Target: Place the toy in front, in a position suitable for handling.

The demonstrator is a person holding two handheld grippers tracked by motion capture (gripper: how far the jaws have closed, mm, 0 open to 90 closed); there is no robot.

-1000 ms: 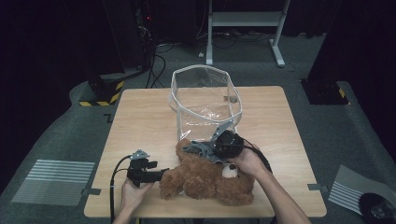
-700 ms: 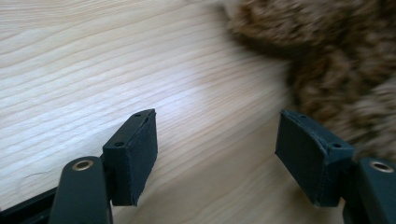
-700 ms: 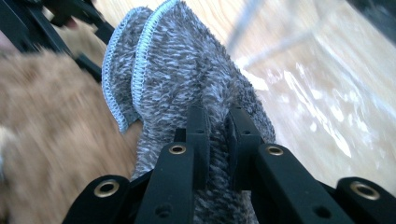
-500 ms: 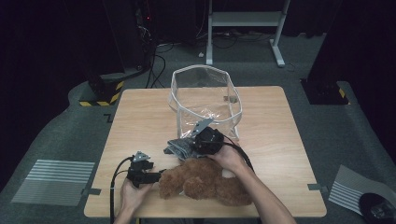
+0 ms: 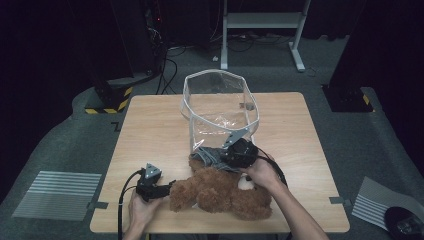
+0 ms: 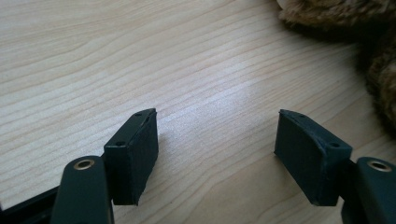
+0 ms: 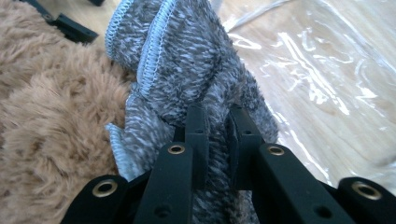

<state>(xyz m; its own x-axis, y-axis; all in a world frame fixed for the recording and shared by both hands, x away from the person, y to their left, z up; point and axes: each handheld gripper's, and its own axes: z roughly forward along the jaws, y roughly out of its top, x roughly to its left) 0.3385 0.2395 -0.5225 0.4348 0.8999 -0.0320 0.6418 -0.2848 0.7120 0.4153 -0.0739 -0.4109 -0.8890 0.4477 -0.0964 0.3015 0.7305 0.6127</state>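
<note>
Grey cloth (image 7: pixel 187 70): a fuzzy grey-and-white fabric with a stitched hem, pinched between the jaws of the right gripper (image 7: pixel 217 135); in the high view it is seen bunched (image 5: pixel 210 157) at 12 o'clock of the teddy bear, on the table just short of the bag.
Left gripper (image 6: pixel 217 140): released, jaws held wide apart over bare wood, nothing between them; seen at 9 o'clock of the bear in the high view (image 5: pixel 167 188).
Teddy bear (image 5: pixel 225 192): brown plush, laid on its side near the front edge of the wooden table (image 5: pixel 150 135).
Plastic bag (image 5: pixel 220 105): clear, stood open at 12 o'clock of the cloth.
</note>
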